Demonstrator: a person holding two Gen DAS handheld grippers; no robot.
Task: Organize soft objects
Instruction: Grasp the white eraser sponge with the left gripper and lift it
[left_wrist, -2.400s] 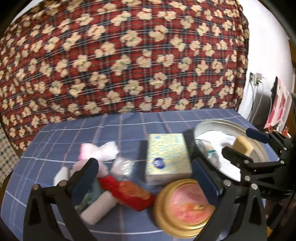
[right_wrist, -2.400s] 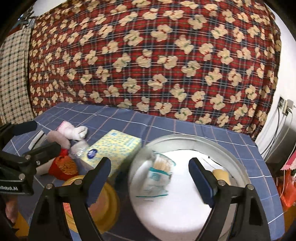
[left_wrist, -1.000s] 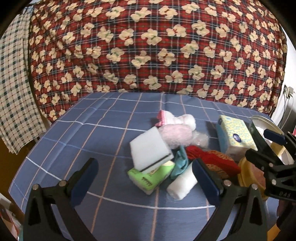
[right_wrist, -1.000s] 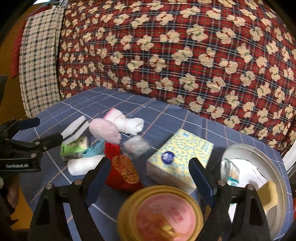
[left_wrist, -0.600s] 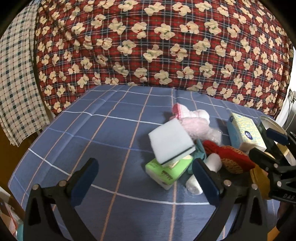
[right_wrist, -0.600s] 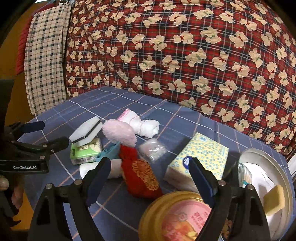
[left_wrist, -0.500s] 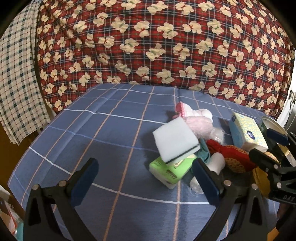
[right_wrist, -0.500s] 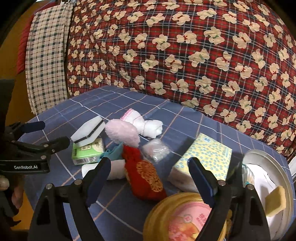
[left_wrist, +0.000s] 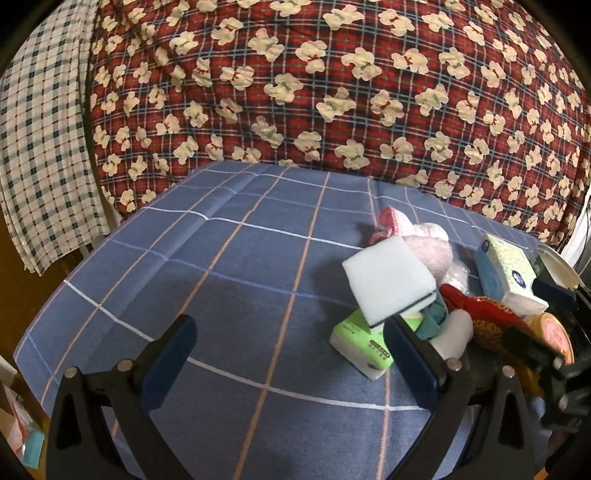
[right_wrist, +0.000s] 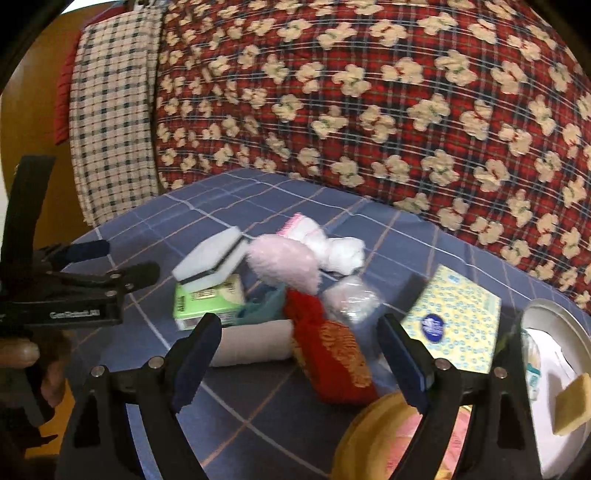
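Note:
A pile of soft things lies on the blue checked tablecloth (left_wrist: 221, 288). A white sponge (left_wrist: 388, 280) rests on a green tissue pack (left_wrist: 360, 343). Beside them are a pink fluffy puff (right_wrist: 282, 264), white socks (right_wrist: 332, 245), a red embroidered pouch (right_wrist: 334, 356), a white roll (right_wrist: 255, 347) and a clear bag (right_wrist: 351, 299). My left gripper (left_wrist: 286, 360) is open and empty, left of the pile. My right gripper (right_wrist: 297, 354) is open and empty, just in front of the pouch and roll.
A yellow tissue box (right_wrist: 452, 317) lies right of the pile. A gold round tin (right_wrist: 373, 439) sits at the front. A metal tray (right_wrist: 561, 332) at the right holds a yellow sponge (right_wrist: 570, 402) and packets. A red patterned blanket (left_wrist: 332, 92) rises behind the table.
Both grippers have swung left from the tray and tin toward the pile. The left gripper now faces bare cloth left of the sponge. Both stayed open.

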